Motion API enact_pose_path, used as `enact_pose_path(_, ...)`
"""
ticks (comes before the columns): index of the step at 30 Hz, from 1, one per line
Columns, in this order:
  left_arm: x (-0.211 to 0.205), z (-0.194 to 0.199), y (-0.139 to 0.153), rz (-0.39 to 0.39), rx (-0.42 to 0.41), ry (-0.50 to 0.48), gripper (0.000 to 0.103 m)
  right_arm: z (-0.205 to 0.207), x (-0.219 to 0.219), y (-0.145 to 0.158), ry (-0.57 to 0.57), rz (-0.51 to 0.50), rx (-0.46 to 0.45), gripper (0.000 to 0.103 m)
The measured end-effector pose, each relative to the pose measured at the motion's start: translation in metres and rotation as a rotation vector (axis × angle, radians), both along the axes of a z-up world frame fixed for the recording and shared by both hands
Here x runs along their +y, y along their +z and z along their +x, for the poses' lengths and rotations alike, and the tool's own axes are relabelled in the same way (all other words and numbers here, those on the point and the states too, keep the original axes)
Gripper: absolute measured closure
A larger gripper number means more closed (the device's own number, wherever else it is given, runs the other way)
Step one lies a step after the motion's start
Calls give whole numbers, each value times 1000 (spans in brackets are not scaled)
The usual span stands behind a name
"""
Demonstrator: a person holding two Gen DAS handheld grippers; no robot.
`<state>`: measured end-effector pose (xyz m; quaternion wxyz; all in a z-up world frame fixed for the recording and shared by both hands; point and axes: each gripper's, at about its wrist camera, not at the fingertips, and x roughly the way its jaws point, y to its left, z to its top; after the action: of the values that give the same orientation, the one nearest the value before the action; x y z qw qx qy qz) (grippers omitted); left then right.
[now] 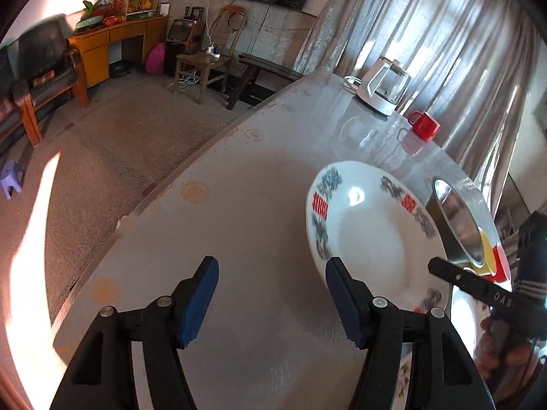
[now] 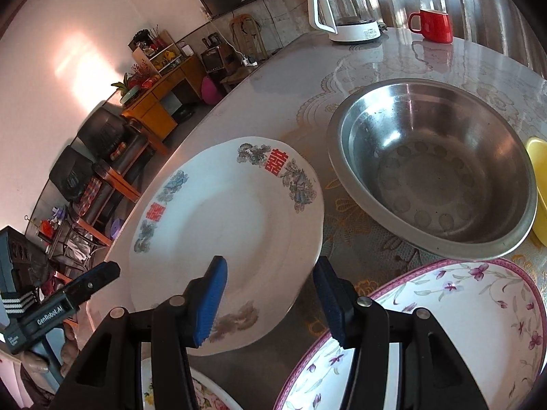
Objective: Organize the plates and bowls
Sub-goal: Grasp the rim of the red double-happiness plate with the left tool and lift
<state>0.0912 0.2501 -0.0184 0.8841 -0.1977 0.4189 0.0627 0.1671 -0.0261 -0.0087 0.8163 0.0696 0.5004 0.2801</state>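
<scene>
A white plate point(image 2: 232, 225) with red characters and grey-blue dragon motifs lies flat on the table. My right gripper point(image 2: 270, 297) hovers over its near rim. The rim passes between the blue pads point(image 2: 213, 300), which do not press on it. In the left wrist view the same plate point(image 1: 369, 232) lies to the right. My left gripper point(image 1: 273, 294) is open over bare table, its right pad point(image 1: 342, 304) just in front of the plate's rim. A steel bowl point(image 2: 437, 171) stands beyond the plate. A pink-rimmed floral bowl point(image 2: 444, 324) sits near right.
A glass kettle point(image 2: 345, 7) and a red mug point(image 2: 432, 25) stand at the table's far side. A yellow dish point(image 2: 538, 184) shows at the right edge. A small floral plate point(image 2: 205, 393) lies under my right gripper. The table edge point(image 1: 171, 188) runs along the left.
</scene>
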Motion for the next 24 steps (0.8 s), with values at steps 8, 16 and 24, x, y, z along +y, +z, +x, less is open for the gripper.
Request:
enact_pose_path(8,-5,41,-14,-25,11,-96,57,12,8,-9,28,-10,10,49)
enact_pose_path(16,-16,77,-26,-44,21,-169,70,14,27,-10,79,-122,-47,53)
enact_pose_path(24,-26,72,-26,4,32,-203,71,17,30,-10,107,-189,-79,60)
